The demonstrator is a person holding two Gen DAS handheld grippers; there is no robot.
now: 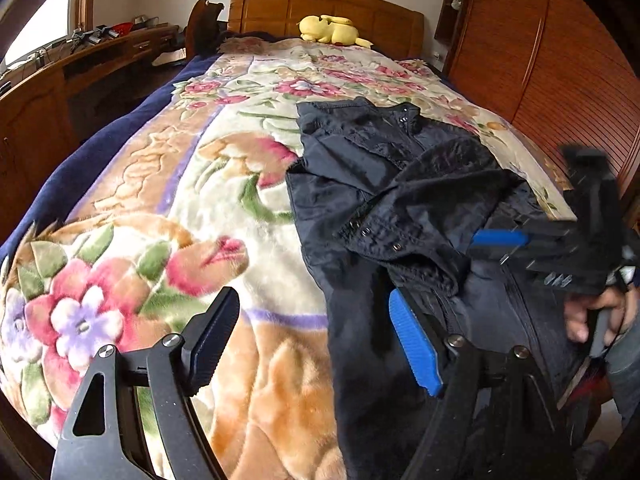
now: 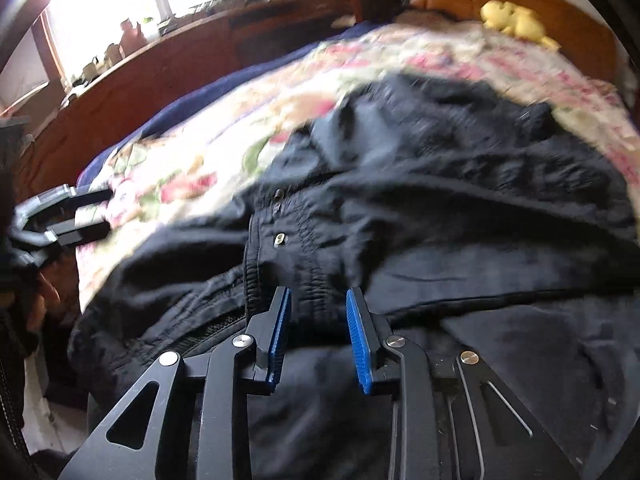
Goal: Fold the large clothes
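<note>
A black jacket point(image 1: 384, 184) lies crumpled on the right half of the bed's floral blanket point(image 1: 168, 200), snap buttons showing along its front. My left gripper point(image 1: 316, 340) is open wide at the jacket's near left edge, one finger over the blanket, the blue-padded one point(image 1: 416, 344) on black cloth, and nothing is held. In the right wrist view my right gripper point(image 2: 318, 312) hovers low over the jacket point(image 2: 460, 184), jaws part-way apart, the ribbed elastic cuff point(image 2: 308, 280) lying between its fingertips; no firm pinch shows. The right gripper point(image 1: 500, 240) also appears blurred in the left wrist view.
A yellow plush toy point(image 1: 332, 30) rests by the wooden headboard point(image 1: 320, 4). A long wooden desk point(image 1: 80, 72) runs along the bed's left side under a window; a wooden wardrobe point(image 1: 540, 60) stands close on the right. A hand point(image 1: 592, 316) holds the right gripper's handle.
</note>
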